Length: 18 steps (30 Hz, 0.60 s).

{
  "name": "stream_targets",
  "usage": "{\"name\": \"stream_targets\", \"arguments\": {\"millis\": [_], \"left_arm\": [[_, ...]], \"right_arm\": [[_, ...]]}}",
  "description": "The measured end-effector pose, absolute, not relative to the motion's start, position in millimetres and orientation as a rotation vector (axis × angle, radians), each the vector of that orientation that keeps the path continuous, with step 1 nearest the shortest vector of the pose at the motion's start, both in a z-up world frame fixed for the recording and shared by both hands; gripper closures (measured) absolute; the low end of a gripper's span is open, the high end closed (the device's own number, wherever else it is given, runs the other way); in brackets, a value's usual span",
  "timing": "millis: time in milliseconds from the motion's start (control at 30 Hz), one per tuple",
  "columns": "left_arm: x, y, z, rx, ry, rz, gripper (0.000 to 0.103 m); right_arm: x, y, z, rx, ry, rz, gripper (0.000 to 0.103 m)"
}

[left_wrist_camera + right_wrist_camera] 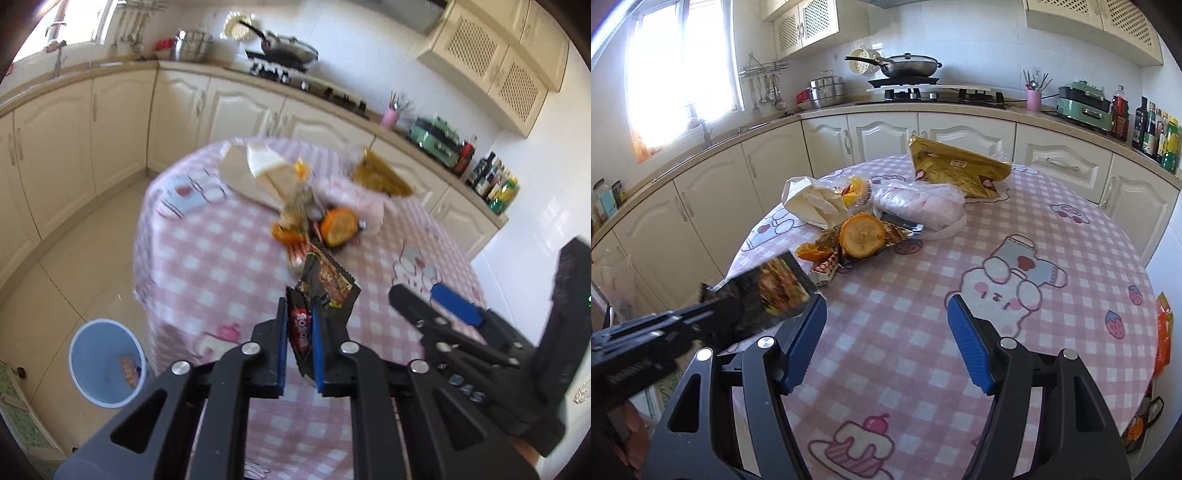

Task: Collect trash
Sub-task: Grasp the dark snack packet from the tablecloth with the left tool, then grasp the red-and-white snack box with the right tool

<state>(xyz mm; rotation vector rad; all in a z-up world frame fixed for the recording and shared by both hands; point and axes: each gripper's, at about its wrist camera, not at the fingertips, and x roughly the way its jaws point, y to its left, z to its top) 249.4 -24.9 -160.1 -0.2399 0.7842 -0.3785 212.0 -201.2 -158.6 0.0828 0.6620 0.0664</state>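
My left gripper (pixel 300 314) is shut on a dark snack wrapper (pixel 327 286), which stands up between the blue pads above the pink checked tablecloth (pixel 207 266). In the right wrist view the same wrapper (pixel 775 291) shows blurred at the left. My right gripper (pixel 885 306) is open over the cloth with nothing between its fingers. Beyond both grippers lies a trash pile: a cut orange half (pixel 861 235), peel pieces, a crumpled plastic bag (pixel 919 203), a white paper bag (pixel 809 201) and a gold foil bag (pixel 956 168).
A light blue bin (pixel 105 363) stands on the floor left of the round table, with a wrapper inside. Cream cabinets and a counter with a stove (pixel 942 94) ring the room. An orange package (pixel 1163 332) sits at the table's right edge.
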Motion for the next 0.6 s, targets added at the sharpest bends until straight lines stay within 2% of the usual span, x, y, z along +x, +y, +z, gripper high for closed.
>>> {"name": "stream_targets", "arguments": {"millis": [233, 467, 567, 600], "left_arm": [[249.8, 15.7, -138.7, -0.261, 0.687, -0.231, 0.092], [261.6, 46.7, -139.3, -0.272, 0.677, -0.156, 0.092], [265.9, 55.4, -144.1, -0.276, 0.690, -0.153, 0.092], [266.9, 57.2, -145.4, -0.278, 0.692, -0.153, 0.092]], "right_arm": [[237.0, -181.7, -159.3, 0.103, 0.686, 0.118, 0.038], [273.4, -159.9, -173.3, 0.174, 0.786, 0.168, 0.041], [288.3, -157.2, -181.9, 0.191, 0.822, 0.154, 0.053], [291.3, -154.5, -181.9, 0.154, 0.817, 0.128, 0.061]]}}
